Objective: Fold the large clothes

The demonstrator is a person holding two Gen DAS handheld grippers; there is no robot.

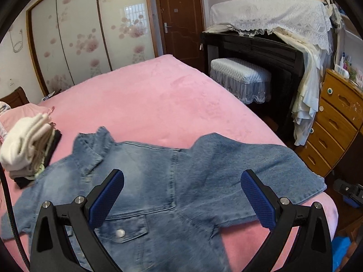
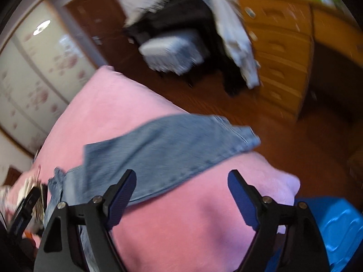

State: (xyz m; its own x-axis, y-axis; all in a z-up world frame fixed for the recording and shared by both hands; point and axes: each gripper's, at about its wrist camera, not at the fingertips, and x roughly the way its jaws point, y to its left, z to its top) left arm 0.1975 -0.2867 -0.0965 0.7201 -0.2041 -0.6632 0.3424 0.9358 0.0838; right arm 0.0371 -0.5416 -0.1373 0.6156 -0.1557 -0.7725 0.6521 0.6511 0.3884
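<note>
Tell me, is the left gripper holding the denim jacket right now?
No, the left gripper is wide open above the denim jacket, with its blue pads apart and no cloth between them.

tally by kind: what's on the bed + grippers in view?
Denim jacket: 1, spread on the pink bed
Stack of folded clothes: 1, pieces too hard to count
Grippers: 2, left gripper and right gripper, both open and empty
Total: 4
</note>
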